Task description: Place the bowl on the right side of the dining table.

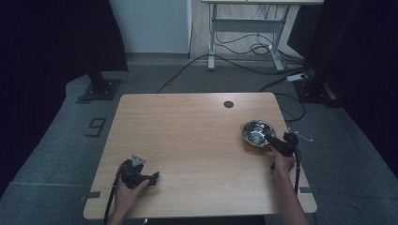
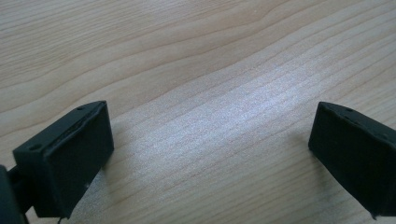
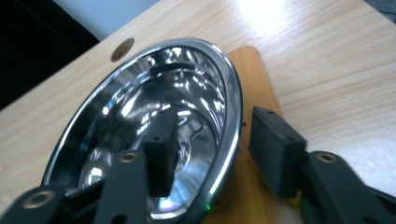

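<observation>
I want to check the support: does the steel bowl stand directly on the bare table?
No, the steel bowl rests on a thin wooden board lying on the table.

Shiny steel bowl [image 3: 154,126] (on wooden coaster [image 3: 252,79])

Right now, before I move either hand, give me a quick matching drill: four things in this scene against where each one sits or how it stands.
1. steel bowl
2. wooden board
3. left gripper
4. right gripper

a. open over bare tabletop
b. jaws astride the bowl's rim, not pressing
c. lies under the bowl
d. rests on the board

Pairs: 1-d, 2-c, 3-a, 4-b
</observation>
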Motion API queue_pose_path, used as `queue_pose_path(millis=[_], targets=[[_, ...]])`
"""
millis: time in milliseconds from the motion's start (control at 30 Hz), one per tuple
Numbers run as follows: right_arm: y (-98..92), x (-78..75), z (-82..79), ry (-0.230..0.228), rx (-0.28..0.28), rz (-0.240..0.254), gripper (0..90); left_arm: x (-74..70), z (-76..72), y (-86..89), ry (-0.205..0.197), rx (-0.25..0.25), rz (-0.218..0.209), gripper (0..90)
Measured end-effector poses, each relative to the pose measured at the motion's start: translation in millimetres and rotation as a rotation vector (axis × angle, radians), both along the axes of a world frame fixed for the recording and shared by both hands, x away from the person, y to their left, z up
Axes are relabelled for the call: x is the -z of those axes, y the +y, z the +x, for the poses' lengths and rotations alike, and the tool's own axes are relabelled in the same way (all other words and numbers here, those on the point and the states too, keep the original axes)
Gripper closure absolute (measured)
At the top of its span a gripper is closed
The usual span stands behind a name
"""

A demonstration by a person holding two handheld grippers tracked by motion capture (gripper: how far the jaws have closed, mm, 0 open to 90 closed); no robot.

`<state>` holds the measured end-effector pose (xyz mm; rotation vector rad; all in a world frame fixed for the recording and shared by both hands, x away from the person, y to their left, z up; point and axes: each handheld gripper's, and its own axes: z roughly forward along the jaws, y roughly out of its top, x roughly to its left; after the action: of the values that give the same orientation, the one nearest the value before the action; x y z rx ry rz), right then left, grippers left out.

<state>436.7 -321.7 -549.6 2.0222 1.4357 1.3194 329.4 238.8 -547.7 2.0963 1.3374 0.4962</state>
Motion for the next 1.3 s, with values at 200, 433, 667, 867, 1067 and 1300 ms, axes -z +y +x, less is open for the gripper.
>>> queue_pose_path(millis=[200, 433, 667, 867, 1067, 1300], targets=[[1.8, -10.5, -14.5, -0.01, -0.02, -0.079, 42.9, 0.0, 0.0, 0.0, 0.0, 0.0, 0.0, 0.0], [5.6, -19.7, -27.9, -0.008, -0.085, -0.099, 41.4, 0.0, 0.0, 0.0, 0.0, 0.0, 0.0, 0.0], [27.2, -28.3, -55.9, -0.016, -0.184, -0.129, 38.9, 0.0, 0.0, 0.1, 0.0, 0.001, 0.0, 0.0], [40.3, -38.6, -76.9, -0.048, -0.226, -0.135, 38.3, 0.0, 0.0, 0.0, 0.0, 0.0, 0.0, 0.0], [59.0, -40.4, -94.4, -0.066, -0.313, -0.147, 38.3, 0.0, 0.0, 0.0, 0.0, 0.0, 0.0, 0.0], [83.7, -33.4, -108.9, -0.061, -0.42, -0.169, 38.4, 0.0, 0.0, 0.0, 0.0, 0.0, 0.0, 0.0]])
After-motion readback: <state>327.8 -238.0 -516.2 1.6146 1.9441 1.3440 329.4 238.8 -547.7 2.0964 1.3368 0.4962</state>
